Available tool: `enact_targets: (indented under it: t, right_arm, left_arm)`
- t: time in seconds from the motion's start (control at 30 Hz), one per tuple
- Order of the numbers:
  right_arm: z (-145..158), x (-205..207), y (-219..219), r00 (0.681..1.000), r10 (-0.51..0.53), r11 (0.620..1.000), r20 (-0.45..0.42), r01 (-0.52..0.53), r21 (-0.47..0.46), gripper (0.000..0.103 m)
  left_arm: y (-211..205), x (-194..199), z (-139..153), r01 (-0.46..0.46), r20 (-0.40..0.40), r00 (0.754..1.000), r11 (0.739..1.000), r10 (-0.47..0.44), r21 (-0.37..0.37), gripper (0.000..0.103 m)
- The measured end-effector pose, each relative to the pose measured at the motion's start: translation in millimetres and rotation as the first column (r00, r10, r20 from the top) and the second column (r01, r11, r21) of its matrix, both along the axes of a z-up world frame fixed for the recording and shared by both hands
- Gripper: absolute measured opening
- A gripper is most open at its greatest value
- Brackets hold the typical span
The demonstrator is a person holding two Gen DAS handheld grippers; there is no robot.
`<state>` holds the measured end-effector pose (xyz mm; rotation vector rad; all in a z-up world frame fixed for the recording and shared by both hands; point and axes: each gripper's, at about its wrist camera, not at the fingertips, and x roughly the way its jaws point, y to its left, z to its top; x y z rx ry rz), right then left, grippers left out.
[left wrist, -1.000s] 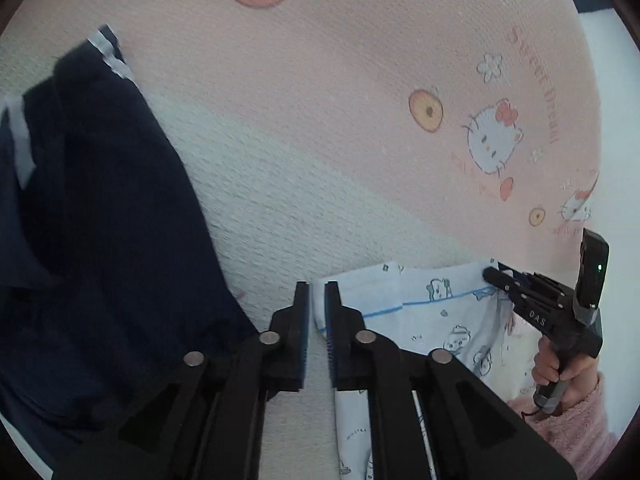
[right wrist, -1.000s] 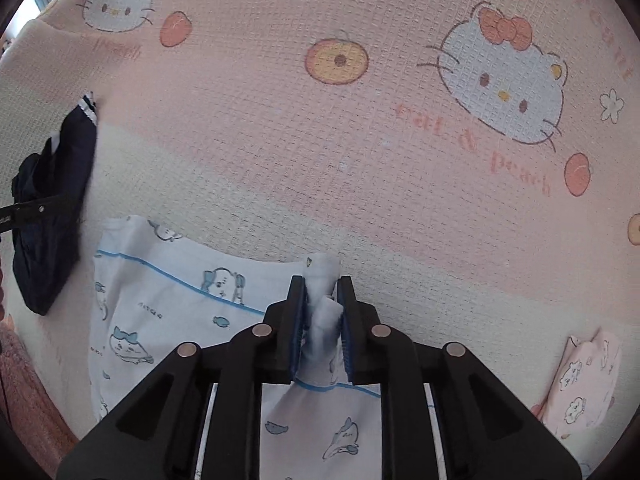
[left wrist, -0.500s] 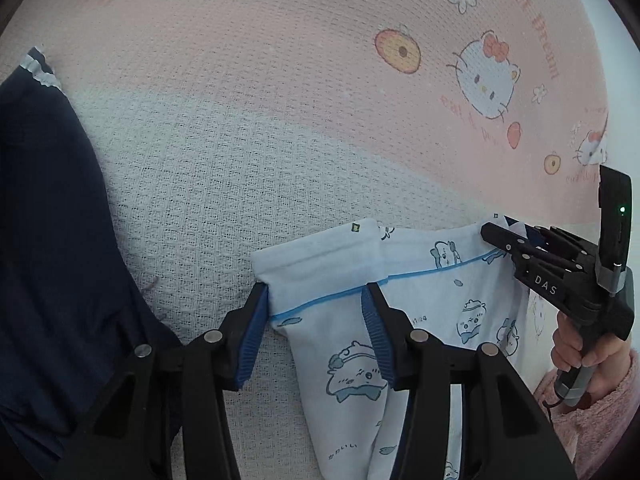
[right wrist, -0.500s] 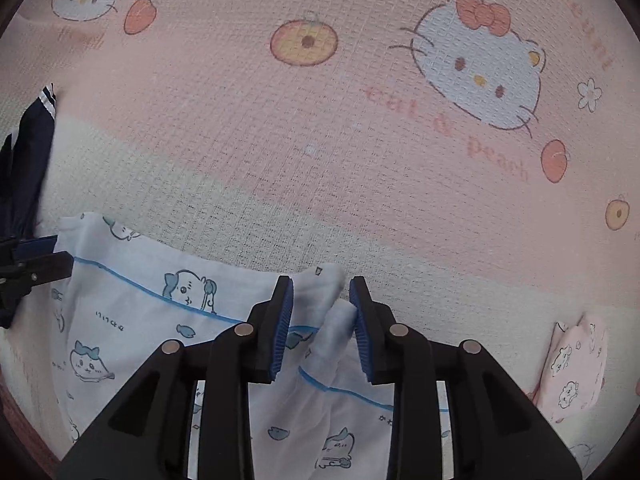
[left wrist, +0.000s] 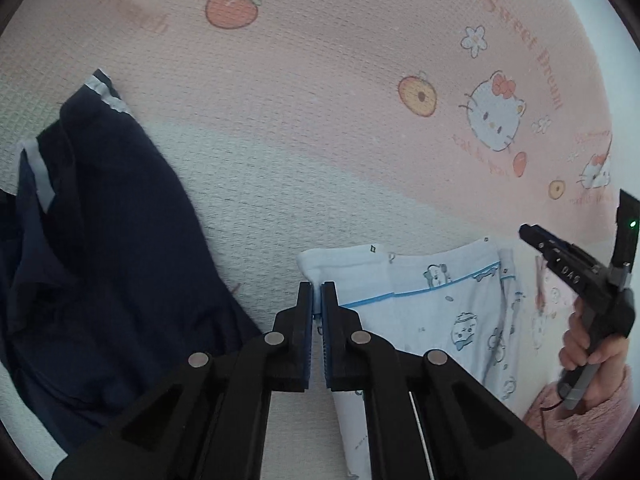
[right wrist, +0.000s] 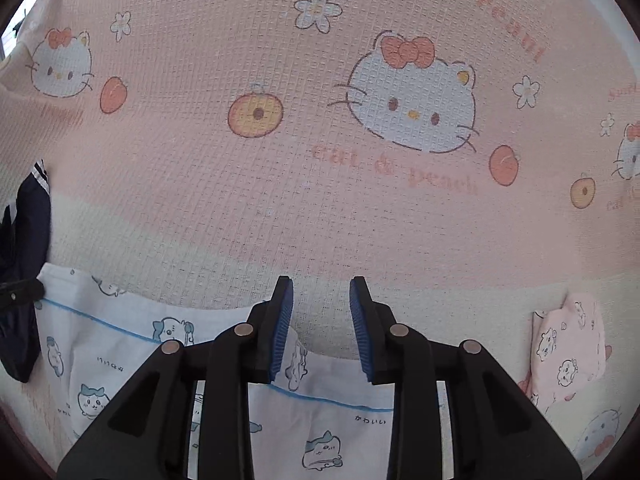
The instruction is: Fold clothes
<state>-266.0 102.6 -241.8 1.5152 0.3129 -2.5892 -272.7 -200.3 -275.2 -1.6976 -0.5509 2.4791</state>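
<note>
Left gripper (left wrist: 317, 300) angled steeply down, jaws pressed together with only a sliver between the blue pads; the left edge of the pale blue cartoon-print garment (left wrist: 432, 304) runs into that sliver, so it reads as pinching the fabric at its top-left corner. Right gripper (right wrist: 321, 312) also tipped steeply down, jaws spread part way, nothing between the pads (right wrist: 280, 332); they hang over the garment's top hem near its right corner, blanket weave visible through the gap. From the left wrist view the right gripper sits at the far right, fingers pointing in toward the garment's right edge, gripped from below by the person's hand (left wrist: 588, 364) in a fuzzy pink sleeve (left wrist: 592, 432); a green light shows on its body. Garment lies flat on the pink-and-cream waffle-weave blanket (right wrist: 320, 208) printed with cartoon cats, peaches and flowers, with a blue line of trim running just below the hem. Navy garment with white stripes (left wrist: 100, 248) lies crumpled to the left, just beside the left gripper; whether it touches the blue piece I cannot tell. Small folded pink printed piece (right wrist: 568, 348) rests on the blanket to the right, apart from the blue garment.
</note>
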Motion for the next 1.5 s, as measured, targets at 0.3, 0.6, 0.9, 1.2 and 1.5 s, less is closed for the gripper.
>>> enact_targets:
  t: [0.3, 0.6, 0.9, 1.2, 1.5]
  right_arm:
    - [-27.0, 12.2, -14.9, 0.989, 0.086, 0.996, 0.123, -0.081, -0.043, 0.030]
    - [-50.9, 6.1, 10.8, 0.991, -0.001, 0.979, 0.132, -0.026, 0.201, 0.031]
    - [-75.5, -7.1, -22.3, 0.961, 0.141, 0.975, 0.240, -0.177, 0.134, 0.037]
    - [-60.2, 21.4, -33.9, 0.941, 0.243, 0.963, 0.235, -0.262, 0.055, 0.008]
    - [-46.4, 20.4, -19.5, 0.962, 0.224, 0.966, 0.158, -0.241, 0.096, 0.008]
  left_arm:
    - [15.3, -8.7, -27.7, 0.076, 0.096, 0.994, 0.978, -0.058, -0.194, 0.005]
    - [-35.9, -9.9, -17.2, -0.059, 0.073, 0.995, 0.996, 0.064, -0.067, 0.006]
    - [-23.9, -18.4, -34.3, -0.065, 0.130, 0.990, 0.996, 0.057, 0.058, 0.040]
    - [16.1, -31.3, -12.4, 0.068, -0.035, 0.997, 0.996, -0.069, -0.054, 0.003]
    - [-2.8, -28.1, -23.8, 0.066, 0.052, 0.997, 0.988, -0.059, -0.139, 0.005]
